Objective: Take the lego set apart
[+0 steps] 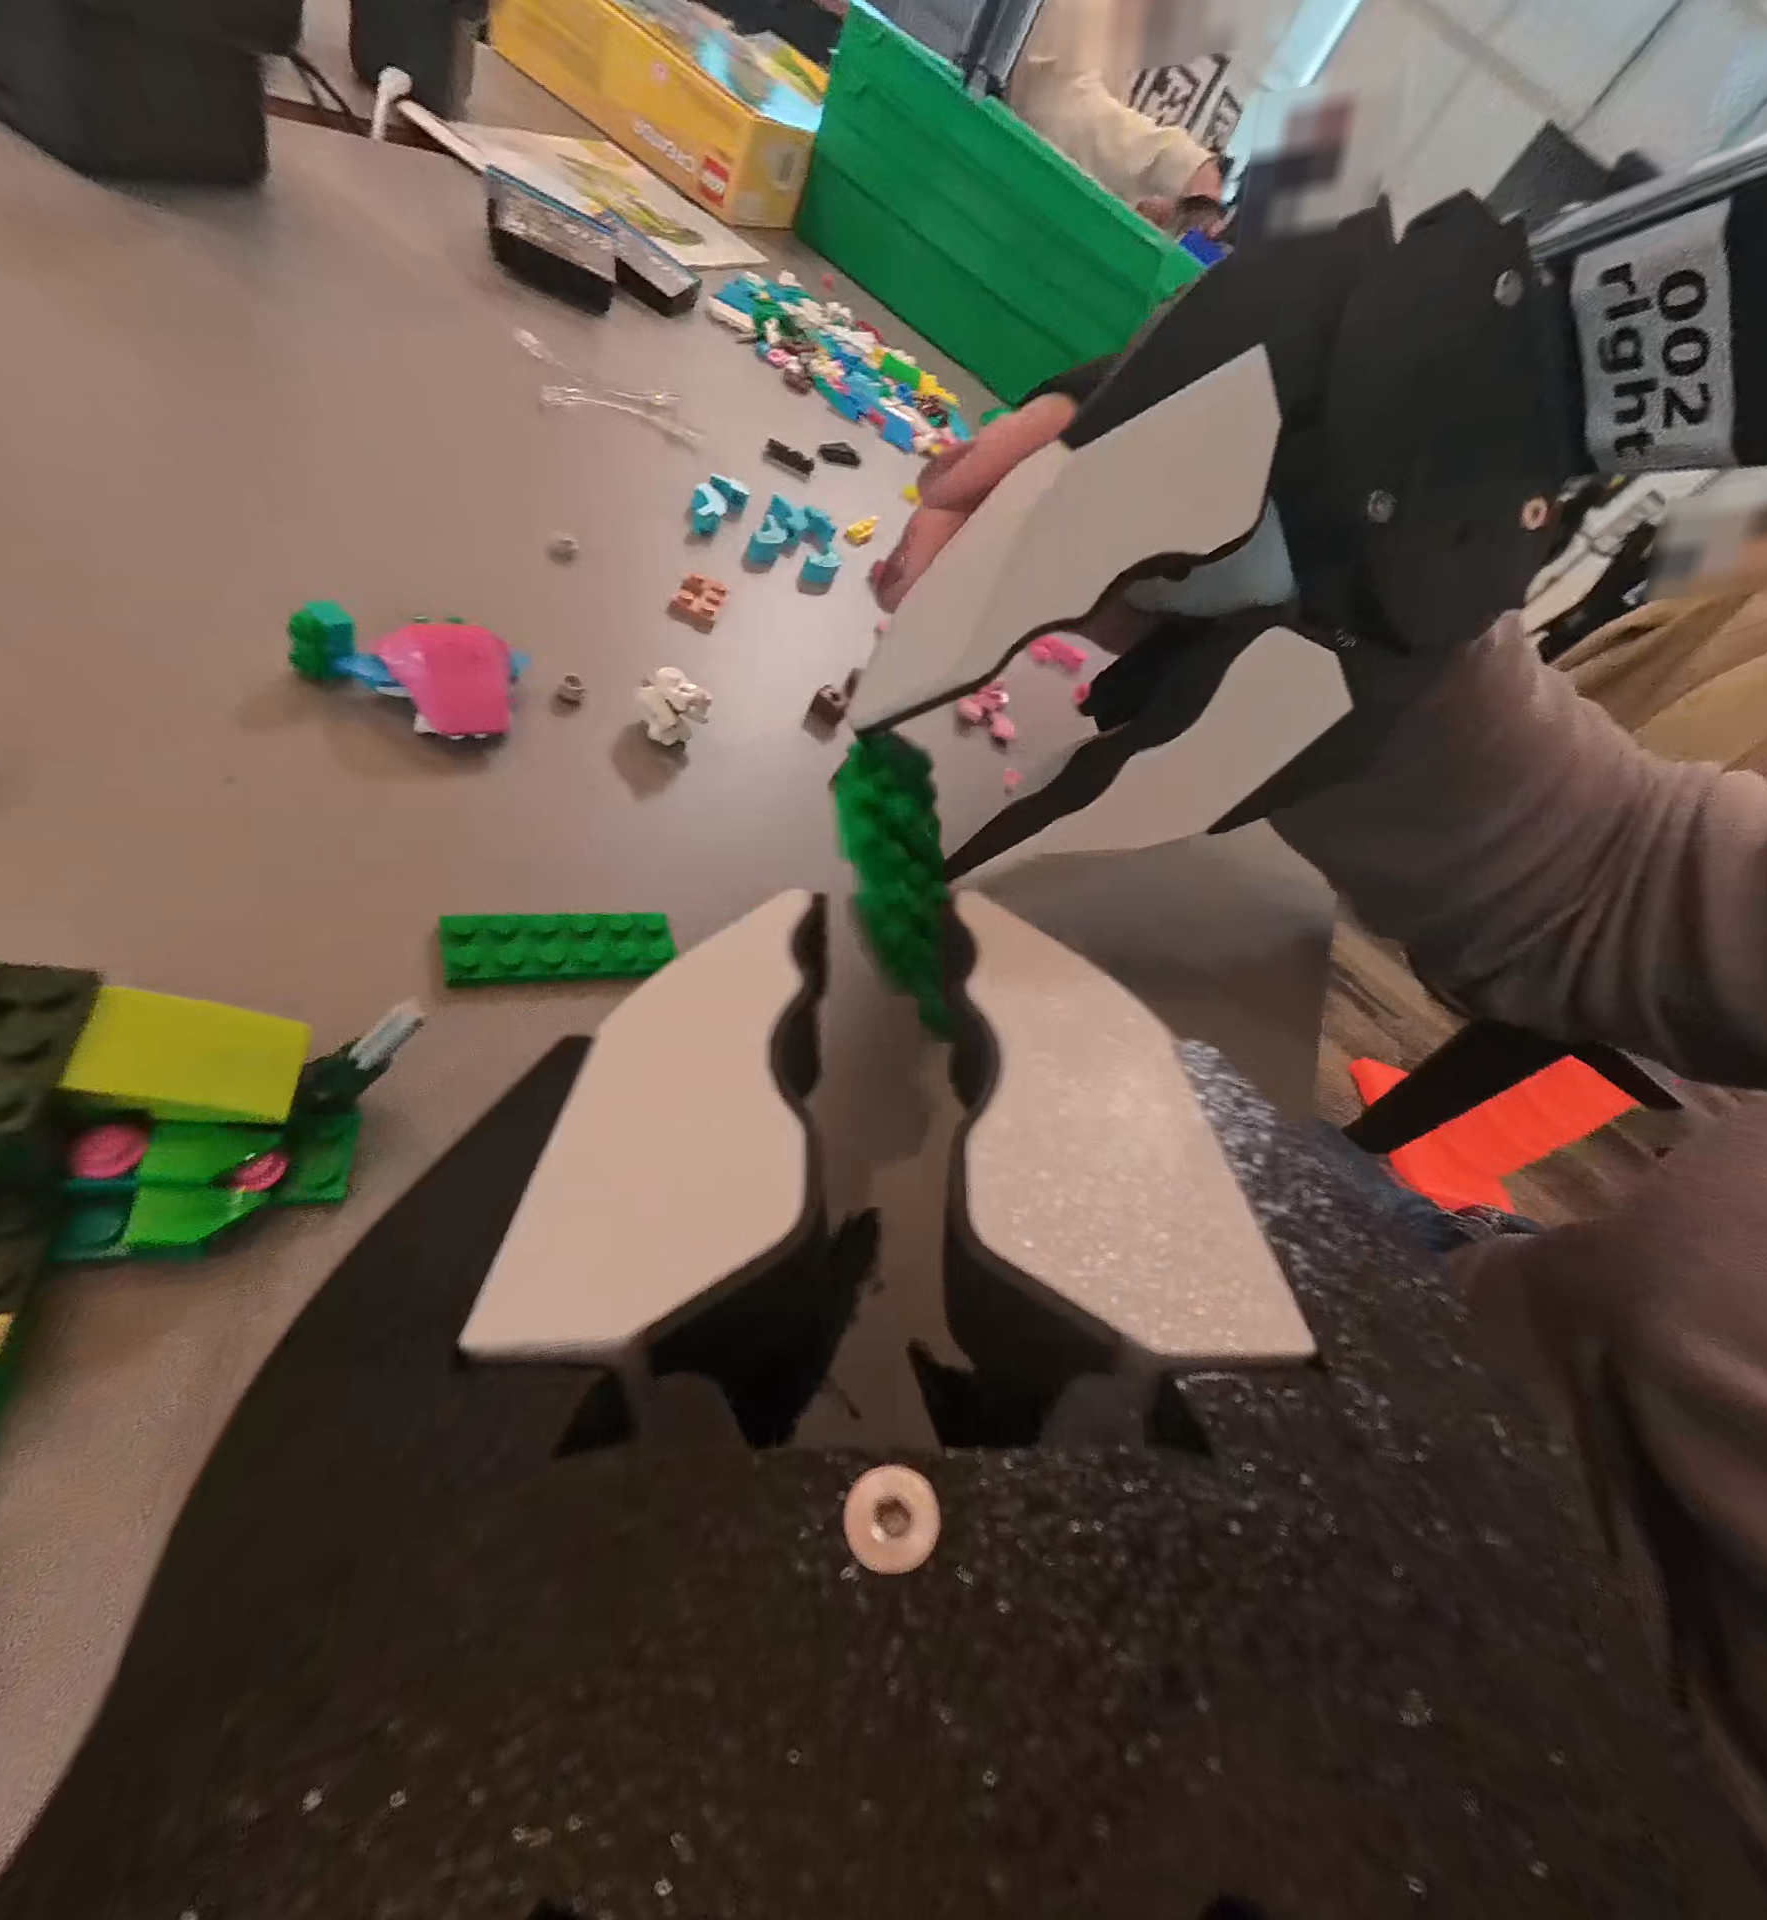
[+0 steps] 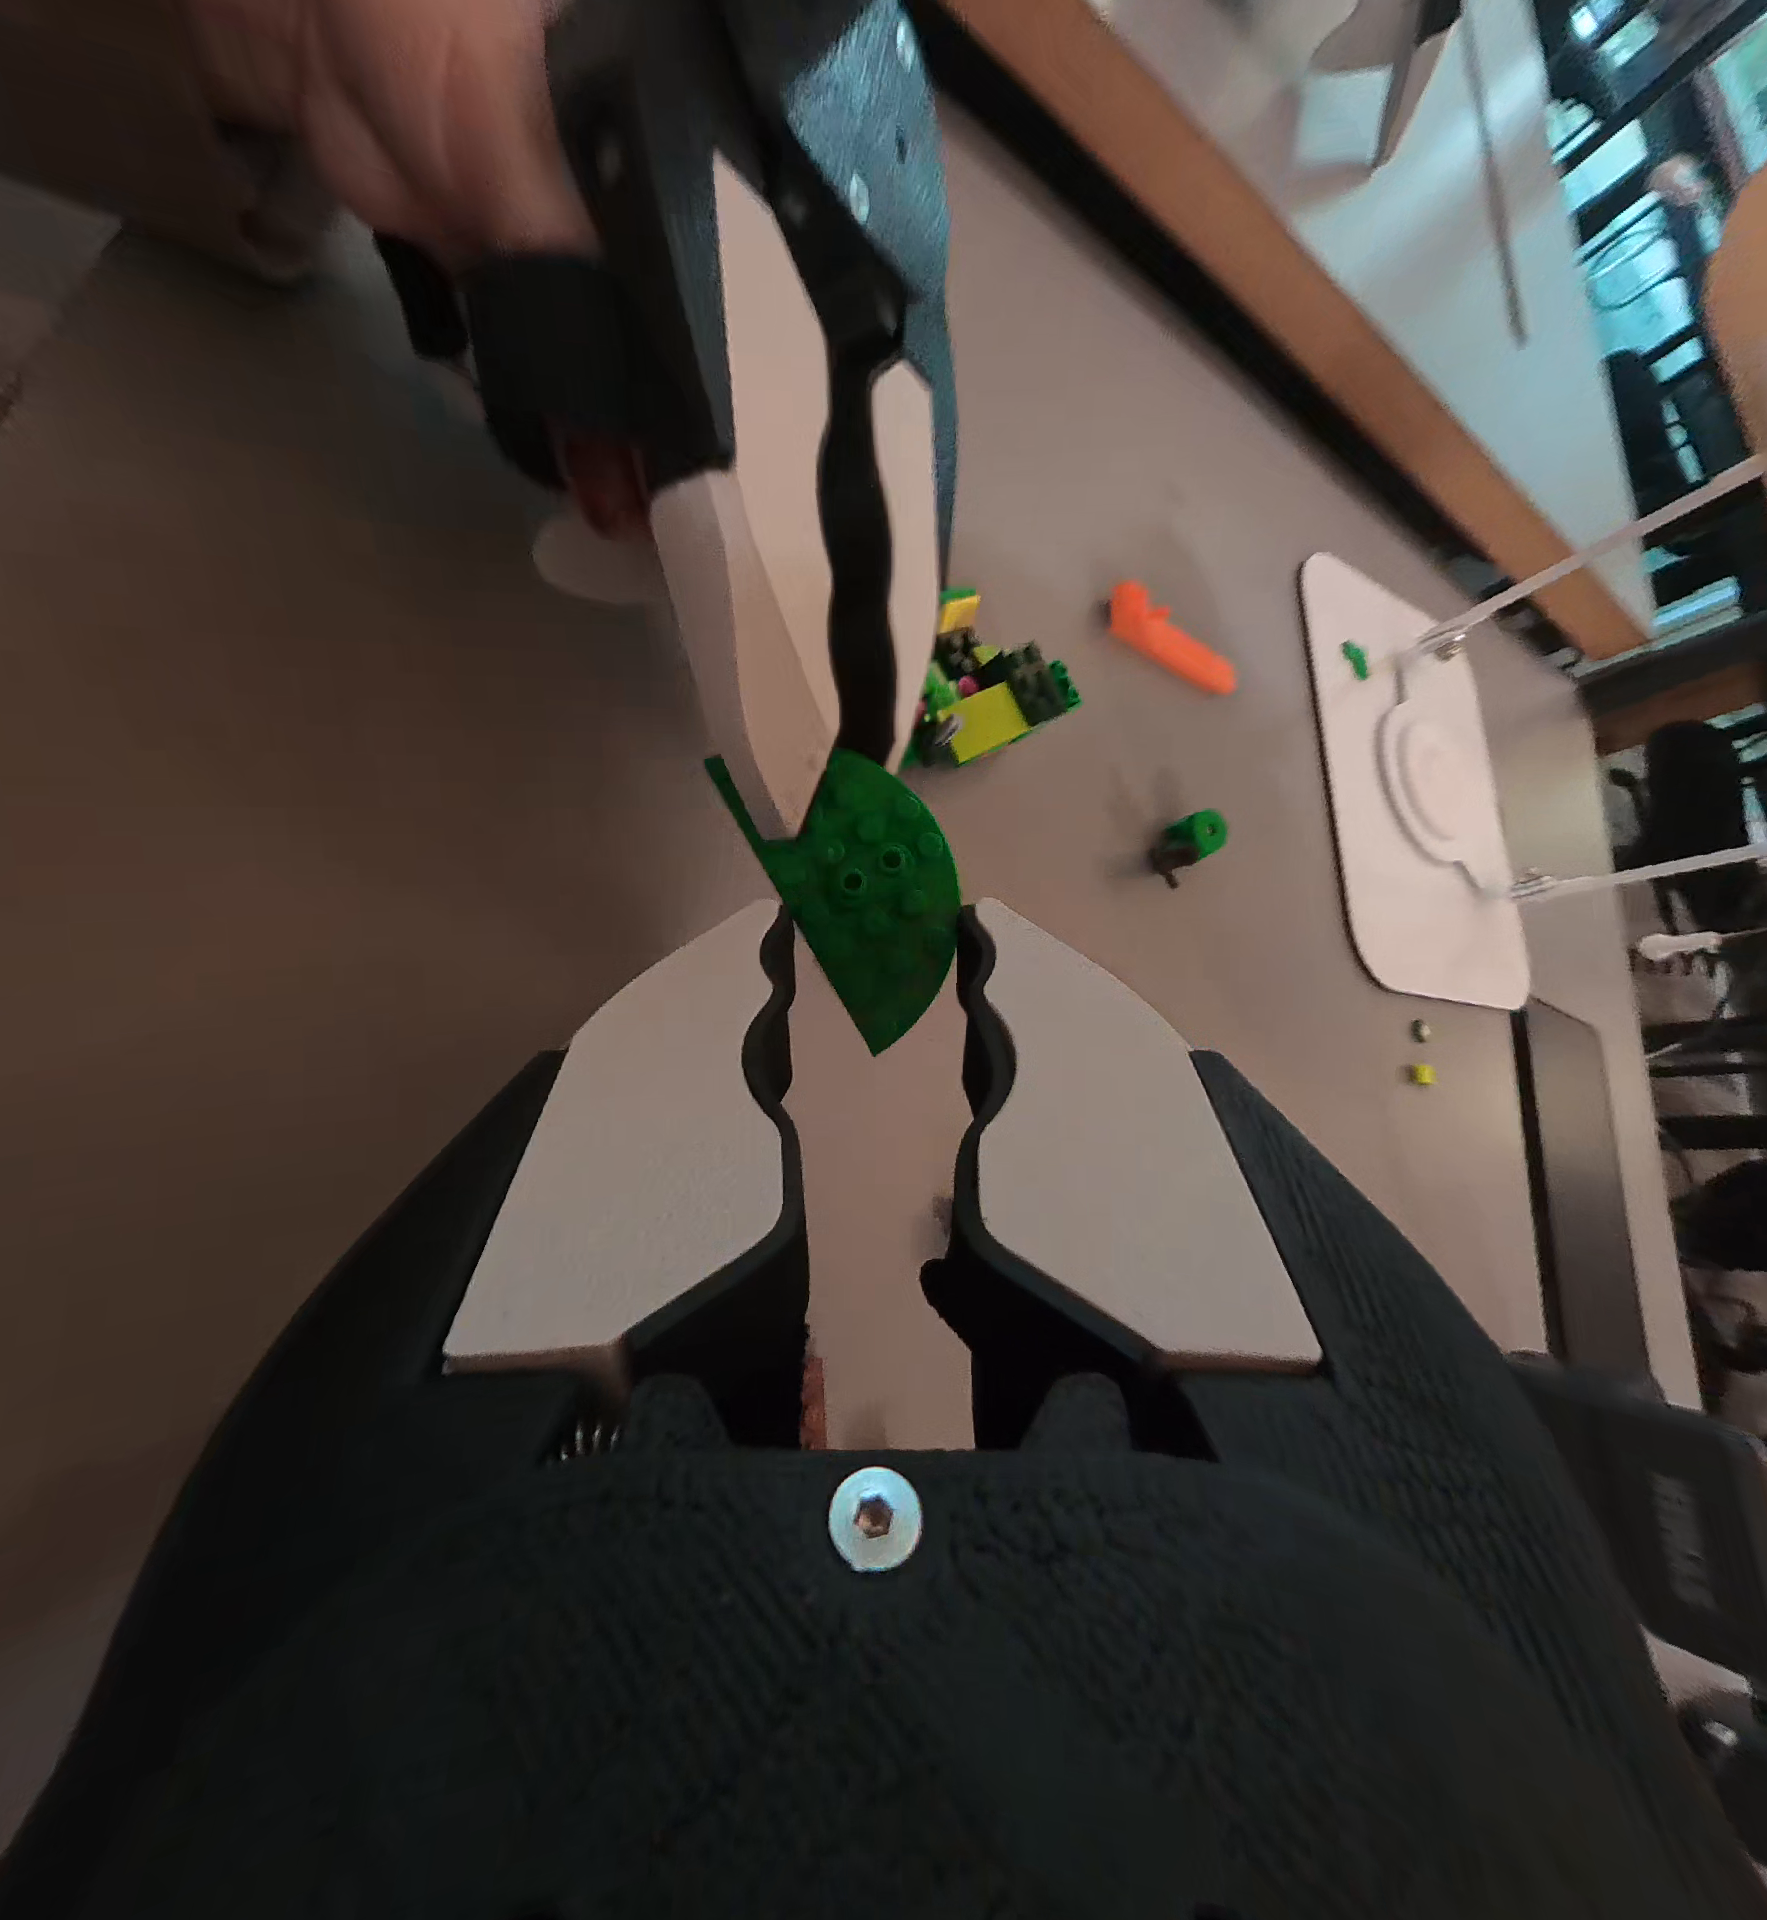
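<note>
**Green plate held in the air between two tongs**

A green studded plate with one rounded edge hangs above the tabletop, caught from two sides. In the right wrist view it sits between the tips of the right tongs, its curved edge against the right-hand finger, while the left tongs come in from above and pinch its upper edge. In the left wrist view the same plate appears edge-on, lying against one finger of the left tongs; the right tongs reach in from the right and grip its far end. Both pairs are closed on the plate.

Near the left edge of the tabletop, the remaining green and yellow lego build stands, partly cut off by the frame. A loose green rectangular plate lies flat just beyond it. Farther out sit a small pink and green piece, a white figure, scattered blue bricks and a heap of mixed small bricks. At the far edge are a green bin and a yellow box. An orange tool and a white mat lie on the tabletop beyond the build.
</note>
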`<state>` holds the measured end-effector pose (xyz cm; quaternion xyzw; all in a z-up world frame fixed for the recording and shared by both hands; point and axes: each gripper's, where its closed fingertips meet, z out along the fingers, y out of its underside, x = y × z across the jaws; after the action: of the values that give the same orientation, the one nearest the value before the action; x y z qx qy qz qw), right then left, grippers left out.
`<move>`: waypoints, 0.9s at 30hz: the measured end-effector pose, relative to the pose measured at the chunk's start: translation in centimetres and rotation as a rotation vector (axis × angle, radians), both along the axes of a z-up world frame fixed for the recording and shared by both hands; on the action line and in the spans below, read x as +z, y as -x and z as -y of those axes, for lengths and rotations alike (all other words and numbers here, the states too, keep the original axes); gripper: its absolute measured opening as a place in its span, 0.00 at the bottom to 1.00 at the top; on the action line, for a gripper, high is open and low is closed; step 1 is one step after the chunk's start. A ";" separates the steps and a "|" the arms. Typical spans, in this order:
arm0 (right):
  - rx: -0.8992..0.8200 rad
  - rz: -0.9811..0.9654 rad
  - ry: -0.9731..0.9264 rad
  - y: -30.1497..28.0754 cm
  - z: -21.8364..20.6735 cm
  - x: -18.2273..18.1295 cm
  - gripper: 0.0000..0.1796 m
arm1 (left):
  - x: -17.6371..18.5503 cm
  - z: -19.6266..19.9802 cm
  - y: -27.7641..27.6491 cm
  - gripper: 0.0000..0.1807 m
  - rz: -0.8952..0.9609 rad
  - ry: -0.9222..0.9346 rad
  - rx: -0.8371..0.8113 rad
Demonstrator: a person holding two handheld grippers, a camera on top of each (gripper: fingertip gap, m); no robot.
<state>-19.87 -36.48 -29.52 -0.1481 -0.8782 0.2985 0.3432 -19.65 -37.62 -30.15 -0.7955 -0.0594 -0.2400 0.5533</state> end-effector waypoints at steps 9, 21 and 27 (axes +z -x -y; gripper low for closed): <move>-0.040 -0.121 0.478 0.0 0.6 5.1 0.20 | 3.8 0.2 1.1 0.02 -0.140 -0.246 0.086; -0.132 -0.200 -0.250 0.9 0.6 1.8 0.19 | 3.3 -0.2 -0.3 0.02 -0.116 -0.147 0.031; -0.087 -0.104 -0.350 0.2 0.7 0.9 0.17 | 2.4 0.0 -1.0 0.02 -0.199 -0.108 -0.022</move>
<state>-20.09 -37.14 -28.60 -0.1084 -0.8905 0.1331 0.4213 -18.62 -37.59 -27.72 -0.7848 0.0176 -0.1690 0.5959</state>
